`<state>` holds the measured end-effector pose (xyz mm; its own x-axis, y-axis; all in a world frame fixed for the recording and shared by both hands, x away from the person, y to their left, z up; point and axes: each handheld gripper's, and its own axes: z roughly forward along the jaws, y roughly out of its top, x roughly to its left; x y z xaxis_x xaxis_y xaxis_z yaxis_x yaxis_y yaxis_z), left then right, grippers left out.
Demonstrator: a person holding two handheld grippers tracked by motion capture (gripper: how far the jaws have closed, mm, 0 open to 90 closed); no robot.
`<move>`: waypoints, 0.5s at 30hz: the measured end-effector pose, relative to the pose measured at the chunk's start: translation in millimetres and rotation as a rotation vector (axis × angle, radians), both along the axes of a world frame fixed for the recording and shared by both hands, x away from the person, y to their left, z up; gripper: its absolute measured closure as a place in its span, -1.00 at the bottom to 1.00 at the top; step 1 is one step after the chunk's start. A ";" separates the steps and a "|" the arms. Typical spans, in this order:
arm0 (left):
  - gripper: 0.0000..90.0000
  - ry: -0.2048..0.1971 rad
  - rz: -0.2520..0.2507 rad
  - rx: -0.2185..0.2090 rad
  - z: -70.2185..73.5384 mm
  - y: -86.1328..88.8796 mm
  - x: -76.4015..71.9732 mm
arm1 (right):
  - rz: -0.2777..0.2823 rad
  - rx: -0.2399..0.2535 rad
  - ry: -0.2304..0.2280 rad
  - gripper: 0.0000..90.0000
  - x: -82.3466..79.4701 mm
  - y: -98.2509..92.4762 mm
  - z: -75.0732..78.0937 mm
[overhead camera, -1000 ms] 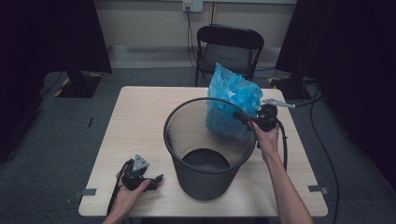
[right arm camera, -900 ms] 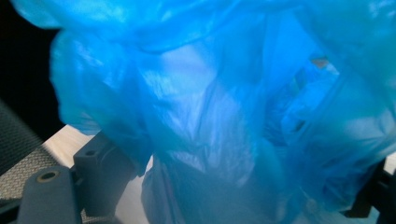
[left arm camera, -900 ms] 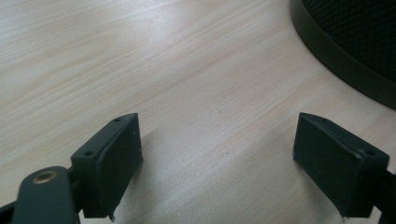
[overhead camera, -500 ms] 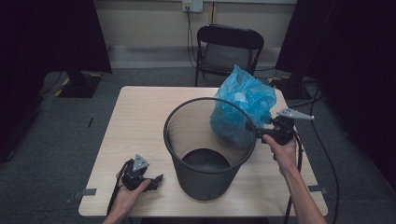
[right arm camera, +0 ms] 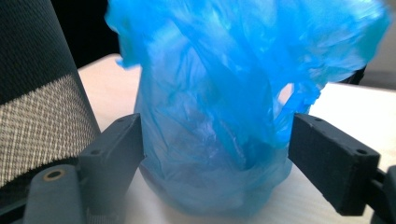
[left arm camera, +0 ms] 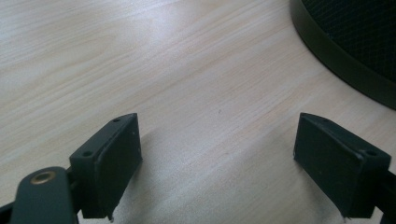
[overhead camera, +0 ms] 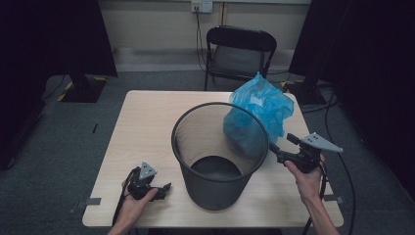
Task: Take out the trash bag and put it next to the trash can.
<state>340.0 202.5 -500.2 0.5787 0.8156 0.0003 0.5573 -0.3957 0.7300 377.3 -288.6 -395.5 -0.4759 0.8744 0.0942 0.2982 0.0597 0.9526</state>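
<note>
Since right tongs [overhead camera: 274, 148] backed off blue bag [overhead camera: 257, 115], both tongs released; left tongs [overhead camera: 164, 187] unmoved.

Light wooden table [overhead camera: 147, 122], bearing a black mesh bin [overhead camera: 218, 156] near the front edge, a blue plastic bag [overhead camera: 257, 115] just behind it toward the right edge.

Right claw [overhead camera: 275, 148] beside blue bag [overhead camera: 258, 113], behind black mesh bin [overhead camera: 218, 161]
</note>
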 end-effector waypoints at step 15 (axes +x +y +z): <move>-0.69 -0.006 0.015 -0.007 -0.6 -1.6 -0.4 | 0.036 -0.058 0.196 -0.63 -28.5 -1.6 -44.4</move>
<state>339.6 200.8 -500.7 0.5667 0.8239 -0.0025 0.5589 -0.3822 0.7359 348.8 -290.3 -439.9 -0.4844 0.8640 0.1375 0.4740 0.1270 0.8713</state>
